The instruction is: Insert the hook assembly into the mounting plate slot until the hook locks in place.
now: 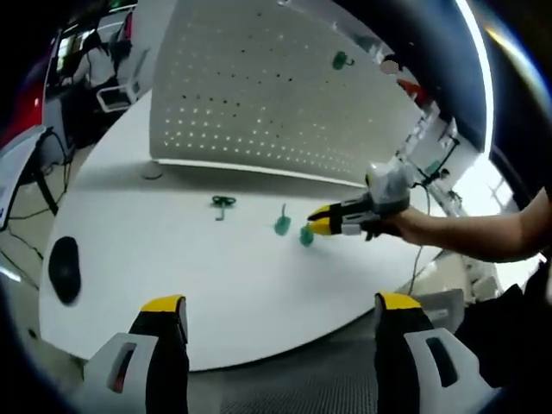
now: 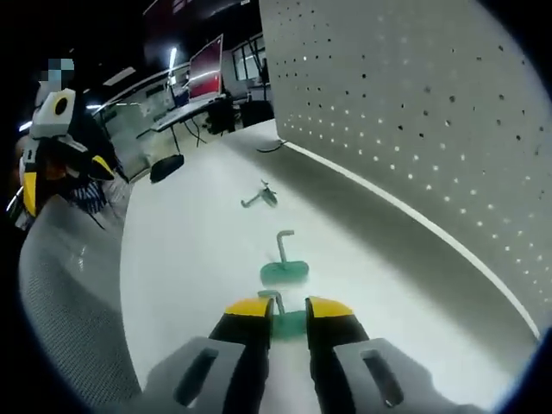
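Jaws of right gripper [image 2: 283, 312] nearly clenched around nearest green hook [image 2: 289, 323] lying on worktop [image 2: 190, 276]; left gripper [image 1: 280, 304] released, hovering. Risk: thin stem slips, hook skids sideways.

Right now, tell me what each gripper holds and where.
Left gripper: open, holding nothing. Right gripper: fingers nearly closed around the nearest green hook, at its upright stem; firm grip unconfirmed.

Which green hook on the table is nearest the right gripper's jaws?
The green hook lying between the right gripper jaw tips; the second hook sits just beyond, the third farther away.
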The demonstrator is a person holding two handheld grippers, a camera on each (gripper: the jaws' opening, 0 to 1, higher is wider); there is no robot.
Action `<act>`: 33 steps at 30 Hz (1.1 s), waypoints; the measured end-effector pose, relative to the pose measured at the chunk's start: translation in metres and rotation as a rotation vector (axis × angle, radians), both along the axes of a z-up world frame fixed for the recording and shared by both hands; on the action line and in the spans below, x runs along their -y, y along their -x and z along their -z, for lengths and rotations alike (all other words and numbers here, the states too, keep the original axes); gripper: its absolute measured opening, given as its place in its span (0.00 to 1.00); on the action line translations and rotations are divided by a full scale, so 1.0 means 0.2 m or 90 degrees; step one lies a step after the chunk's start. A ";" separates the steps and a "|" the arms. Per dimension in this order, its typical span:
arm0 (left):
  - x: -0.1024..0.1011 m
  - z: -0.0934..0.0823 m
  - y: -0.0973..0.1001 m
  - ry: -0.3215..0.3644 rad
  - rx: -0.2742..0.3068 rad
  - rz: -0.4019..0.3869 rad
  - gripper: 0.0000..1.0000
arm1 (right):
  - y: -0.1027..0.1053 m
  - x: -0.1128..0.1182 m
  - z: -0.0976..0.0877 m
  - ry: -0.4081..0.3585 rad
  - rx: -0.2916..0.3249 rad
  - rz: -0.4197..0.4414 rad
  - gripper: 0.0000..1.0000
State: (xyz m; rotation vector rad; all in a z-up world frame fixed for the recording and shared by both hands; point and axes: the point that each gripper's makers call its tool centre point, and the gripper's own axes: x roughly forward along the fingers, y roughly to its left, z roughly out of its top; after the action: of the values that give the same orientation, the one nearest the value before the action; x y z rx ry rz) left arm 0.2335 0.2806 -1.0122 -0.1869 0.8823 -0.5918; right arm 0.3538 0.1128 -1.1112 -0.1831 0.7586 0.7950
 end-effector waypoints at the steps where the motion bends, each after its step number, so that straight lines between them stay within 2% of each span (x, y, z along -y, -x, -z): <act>1: 0.00 0.00 0.00 0.000 0.000 -0.001 0.91 | 0.00 -0.01 0.01 -0.002 -0.003 -0.002 0.11; 6: 0.00 0.01 0.00 0.003 -0.006 0.000 0.90 | -0.01 -0.06 0.04 -0.011 -0.027 -0.012 0.09; 10: 0.00 0.01 0.00 0.001 -0.007 0.005 0.90 | 0.00 -0.12 0.05 -0.016 -0.044 -0.049 0.06; 13: -0.03 0.03 0.00 -0.012 -0.012 0.003 0.92 | 0.02 -0.14 0.05 0.007 -0.043 -0.087 0.00; 14: -0.03 0.03 0.00 -0.014 -0.013 0.004 0.91 | 0.02 -0.16 0.03 -0.002 -0.032 -0.086 0.00; 20: -0.04 0.02 0.00 -0.010 -0.011 -0.002 0.91 | 0.09 -0.20 0.00 -0.012 -0.041 -0.089 0.00; 23: -0.03 0.02 0.01 -0.010 -0.009 0.000 0.91 | 0.09 -0.19 -0.01 -0.020 -0.044 -0.071 0.00; 27: -0.02 0.00 0.01 -0.008 -0.002 0.002 0.91 | 0.03 -0.15 -0.08 -0.058 -0.037 0.020 0.00; 30: -0.01 -0.02 0.00 -0.006 0.006 0.000 0.91 | -0.03 -0.12 -0.19 -0.115 -0.020 0.091 0.00; 33: 0.00 -0.05 -0.02 -0.006 0.015 0.001 0.91 | -0.08 -0.09 -0.31 -0.149 0.011 0.136 0.00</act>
State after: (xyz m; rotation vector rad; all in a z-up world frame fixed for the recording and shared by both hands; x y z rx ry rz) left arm 0.2368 0.2813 -1.0026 -0.1699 0.8625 -0.5897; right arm 0.3689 0.1316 -1.0493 0.1000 0.6503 0.6706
